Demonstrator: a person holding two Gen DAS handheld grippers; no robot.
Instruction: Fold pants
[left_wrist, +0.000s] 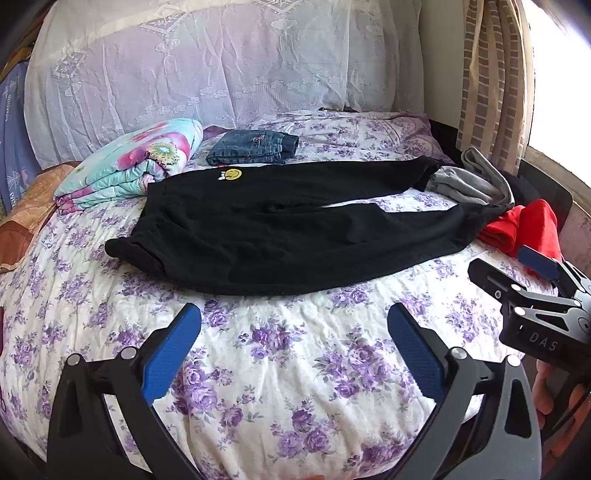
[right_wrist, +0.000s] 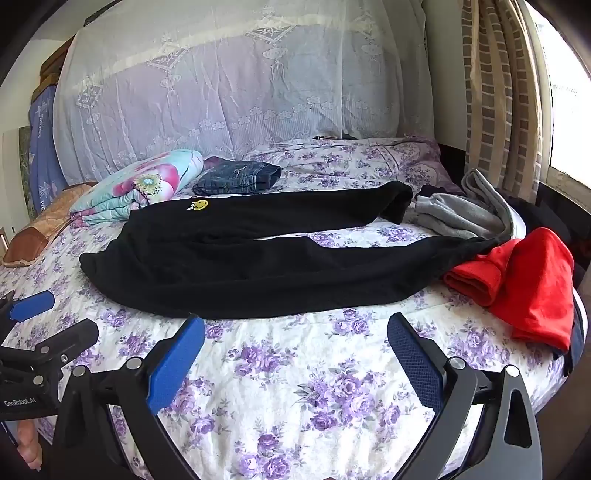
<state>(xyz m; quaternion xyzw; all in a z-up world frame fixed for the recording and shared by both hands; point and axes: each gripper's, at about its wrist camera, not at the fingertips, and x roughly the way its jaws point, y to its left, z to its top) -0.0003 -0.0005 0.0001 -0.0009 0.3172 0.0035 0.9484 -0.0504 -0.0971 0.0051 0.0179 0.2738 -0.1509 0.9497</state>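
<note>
Black pants (left_wrist: 288, 229) with a yellow smiley patch (left_wrist: 233, 173) lie spread flat across the floral bedspread (left_wrist: 295, 369), waist to the left, legs to the right. They also show in the right wrist view (right_wrist: 258, 266). My left gripper (left_wrist: 293, 325) is open and empty, hovering over the bed just in front of the pants' near edge. My right gripper (right_wrist: 295, 332) is open and empty, also just short of the near edge. The right gripper appears at the right of the left wrist view (left_wrist: 532, 280); the left one appears at the left of the right wrist view (right_wrist: 33, 317).
Folded jeans (left_wrist: 255, 147) and a folded floral quilt (left_wrist: 136, 162) lie behind the pants. Grey clothes (left_wrist: 469, 181) and red clothes (right_wrist: 524, 280) lie at the leg ends on the right. A lace-covered headboard (left_wrist: 221, 66) stands at the back, a curtain (left_wrist: 491, 81) at the right.
</note>
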